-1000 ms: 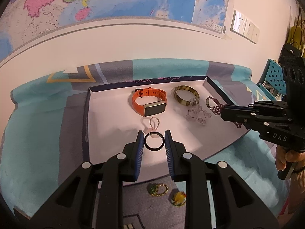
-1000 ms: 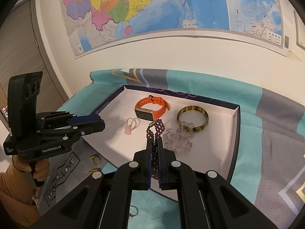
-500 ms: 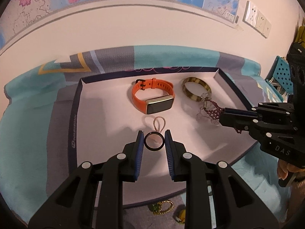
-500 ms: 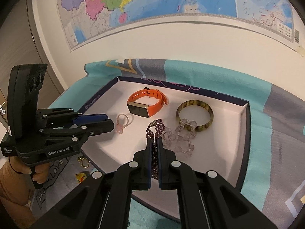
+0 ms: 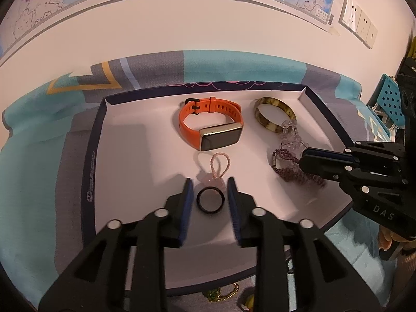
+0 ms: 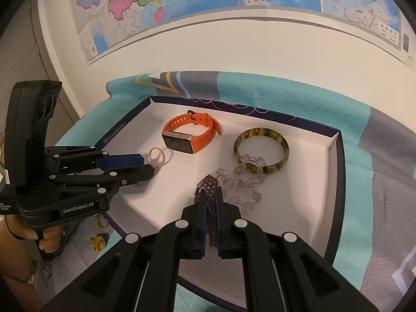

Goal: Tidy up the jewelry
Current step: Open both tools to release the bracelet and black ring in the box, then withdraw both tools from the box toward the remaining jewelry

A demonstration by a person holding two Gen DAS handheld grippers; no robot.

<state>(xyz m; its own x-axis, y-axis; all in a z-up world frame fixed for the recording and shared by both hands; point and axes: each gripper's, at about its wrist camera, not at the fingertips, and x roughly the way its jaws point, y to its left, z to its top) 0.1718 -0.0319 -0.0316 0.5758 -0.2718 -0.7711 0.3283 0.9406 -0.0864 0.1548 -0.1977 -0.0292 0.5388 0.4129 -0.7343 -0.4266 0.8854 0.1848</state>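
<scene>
Left wrist: black ring [image 5: 209, 200] flat, axisless.

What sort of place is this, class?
Probably a room in a home: a wall map, wall sockets, and a cloth-covered table holding a tray of jewelry.

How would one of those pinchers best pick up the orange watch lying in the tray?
Probably by the orange watch's strap, not its glossy screen. The band stands on edge as an open loop, so a tool could come from above, one finger inside the loop and one outside, and pinch the plain strap wall at the back. The green bangle sits apart to the side, leaving room.
</scene>
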